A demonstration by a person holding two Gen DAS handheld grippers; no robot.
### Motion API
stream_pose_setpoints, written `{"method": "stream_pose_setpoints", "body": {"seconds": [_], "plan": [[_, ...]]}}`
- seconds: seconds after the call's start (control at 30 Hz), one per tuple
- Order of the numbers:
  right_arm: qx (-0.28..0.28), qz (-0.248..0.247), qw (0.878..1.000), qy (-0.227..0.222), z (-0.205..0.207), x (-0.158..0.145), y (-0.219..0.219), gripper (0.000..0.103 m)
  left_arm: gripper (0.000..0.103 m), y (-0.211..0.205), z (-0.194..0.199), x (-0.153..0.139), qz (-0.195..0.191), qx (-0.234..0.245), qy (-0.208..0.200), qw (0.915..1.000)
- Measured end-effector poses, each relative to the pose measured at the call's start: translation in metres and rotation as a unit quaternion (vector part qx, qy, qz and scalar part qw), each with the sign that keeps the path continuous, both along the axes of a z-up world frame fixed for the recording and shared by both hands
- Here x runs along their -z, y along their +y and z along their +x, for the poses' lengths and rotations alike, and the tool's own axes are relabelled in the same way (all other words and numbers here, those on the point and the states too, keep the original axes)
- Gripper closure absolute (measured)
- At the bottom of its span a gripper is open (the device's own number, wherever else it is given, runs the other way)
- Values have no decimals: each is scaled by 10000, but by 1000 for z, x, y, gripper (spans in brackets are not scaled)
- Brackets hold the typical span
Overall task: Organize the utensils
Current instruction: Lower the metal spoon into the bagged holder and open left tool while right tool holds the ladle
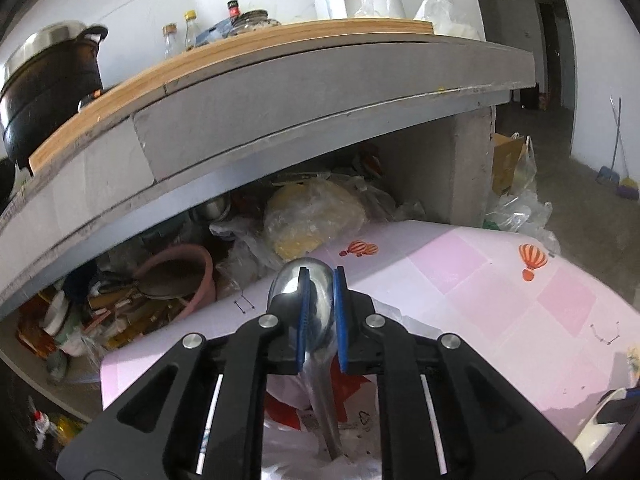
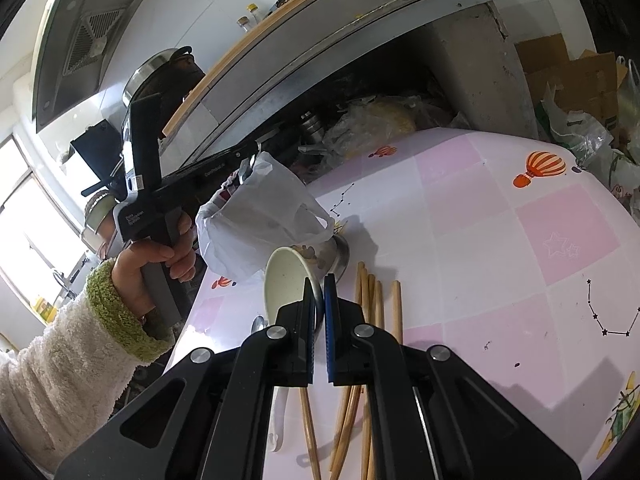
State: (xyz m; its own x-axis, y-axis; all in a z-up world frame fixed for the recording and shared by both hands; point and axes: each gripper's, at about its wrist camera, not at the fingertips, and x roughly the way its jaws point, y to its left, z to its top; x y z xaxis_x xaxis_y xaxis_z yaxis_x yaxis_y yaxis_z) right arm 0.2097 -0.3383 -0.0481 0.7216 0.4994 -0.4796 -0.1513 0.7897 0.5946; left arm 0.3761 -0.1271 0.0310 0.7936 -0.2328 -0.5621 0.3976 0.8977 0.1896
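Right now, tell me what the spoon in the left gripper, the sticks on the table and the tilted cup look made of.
Spoon: polished metal, likely stainless steel; its bowl mirrors the room. Chopsticks: pale bamboo or wood, matte tan, plain and unpainted. Cup: cream inside with a printed outside and a thin metallic rim, so perhaps enamelled or coated steel; ceramic cannot be ruled out.

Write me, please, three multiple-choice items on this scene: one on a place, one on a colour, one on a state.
1. Where do the wooden chopsticks lie?
A. on the shelf
B. on the pink tablecloth
C. in a bag

2. What colour are the balloon prints?
A. green
B. orange
C. blue

3. How does the cream cup stand?
A. upright
B. upside down
C. tipped on its side

Answers:
1. B, they lie flat on the cloth beside the cup.
2. B, the balloons are striped orange.
3. C, its mouth faces sideways, with its rim pinched in the right gripper.
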Motion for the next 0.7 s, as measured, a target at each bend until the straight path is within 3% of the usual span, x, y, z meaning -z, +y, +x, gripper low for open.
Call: {"method": "stream_pose_setpoints", "body": {"seconds": [0.07, 0.23, 0.37, 0.53, 0.7], "plan": [[4, -15, 10000, -21, -1, -2, 0, 98, 89, 5, 0, -2, -115, -15, 87, 9999], [41, -67, 9999, -74, -8, -8, 0, 98, 63, 22, -4, -11, -564, -45, 307, 9979], [93, -113, 9998, -109, -14, -14, 0, 98, 56, 37, -14, -21, -855, -85, 340, 9957], [156, -222, 9992, -281, -22, -30, -2, 98, 46, 67, -39, -42, -1184, -245, 196, 9925], [157, -360, 9968, -700, -21, -68, -5, 98, 35, 98, -82, -54, -1101, -561, -131, 9923]]}}
